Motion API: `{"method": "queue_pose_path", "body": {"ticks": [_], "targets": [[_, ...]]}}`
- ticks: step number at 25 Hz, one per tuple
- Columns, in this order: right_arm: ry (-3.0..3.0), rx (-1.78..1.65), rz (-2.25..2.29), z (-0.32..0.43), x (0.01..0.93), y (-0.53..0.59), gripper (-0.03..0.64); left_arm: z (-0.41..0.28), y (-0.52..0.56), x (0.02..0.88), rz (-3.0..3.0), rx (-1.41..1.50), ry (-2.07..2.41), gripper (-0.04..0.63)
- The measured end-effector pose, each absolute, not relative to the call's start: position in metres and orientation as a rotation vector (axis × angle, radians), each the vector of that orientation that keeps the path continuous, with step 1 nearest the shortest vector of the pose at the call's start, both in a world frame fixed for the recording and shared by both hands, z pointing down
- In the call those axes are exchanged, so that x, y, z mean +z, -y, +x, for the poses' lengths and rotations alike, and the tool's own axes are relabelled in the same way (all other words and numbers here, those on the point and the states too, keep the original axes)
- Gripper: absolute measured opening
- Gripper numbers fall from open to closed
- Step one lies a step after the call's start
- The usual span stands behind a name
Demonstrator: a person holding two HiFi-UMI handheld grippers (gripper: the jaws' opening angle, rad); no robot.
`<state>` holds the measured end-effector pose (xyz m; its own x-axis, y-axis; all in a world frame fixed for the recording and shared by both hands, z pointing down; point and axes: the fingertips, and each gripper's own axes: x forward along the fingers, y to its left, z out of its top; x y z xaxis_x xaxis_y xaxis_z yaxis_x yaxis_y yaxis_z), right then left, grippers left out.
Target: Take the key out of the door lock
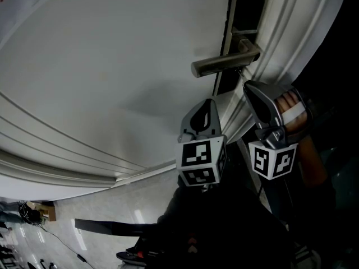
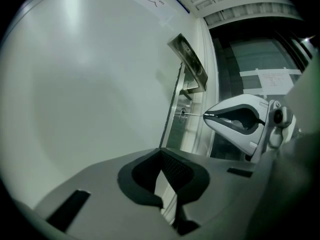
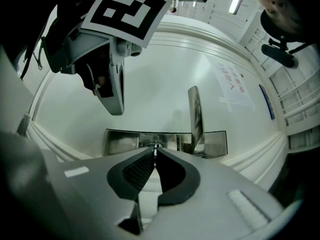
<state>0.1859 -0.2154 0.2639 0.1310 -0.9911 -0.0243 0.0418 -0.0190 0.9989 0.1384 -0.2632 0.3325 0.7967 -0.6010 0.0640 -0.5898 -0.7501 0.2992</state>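
The right gripper (image 3: 154,152) is on the job: its two jaws are pressed together on the thin metal key (image 2: 194,114), which you can see edge-on between the dark pads in the right gripper view. The key is not out yet. From the left gripper view its shaft runs straight from the right gripper's tip into the lock (image 2: 183,115), so the pinch looks lined up with the keyhole, which I'd guess is so the key can be drawn straight back without binding. The lock sits in a shiny lock plate (image 3: 120,141) on the white door (image 1: 112,66), just beside the lever handle (image 1: 221,65), and the gripper comes in clear of that handle. The person's hand (image 1: 291,108) wraps the right tool near the door's edge. The left gripper (image 2: 161,153) hangs back from the door, its jaw tips closed on nothing, well apart from the lock; it seems parked out of the way, since a one-handed pull is all this needs. To my eye the remaining step is the withdrawal itself.
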Motion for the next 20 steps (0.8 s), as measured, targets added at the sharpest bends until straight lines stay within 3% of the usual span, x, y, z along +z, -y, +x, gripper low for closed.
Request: {"method": "queue_pose_path", "body": {"ticks": [20], "targets": [[1.093, -1.139, 1.277, 0.1876, 0.2678, 0.2115, 0.012, 0.1401, 0.2632, 0.3348, 2.691, -0.035, 0.913, 0.0]]}}
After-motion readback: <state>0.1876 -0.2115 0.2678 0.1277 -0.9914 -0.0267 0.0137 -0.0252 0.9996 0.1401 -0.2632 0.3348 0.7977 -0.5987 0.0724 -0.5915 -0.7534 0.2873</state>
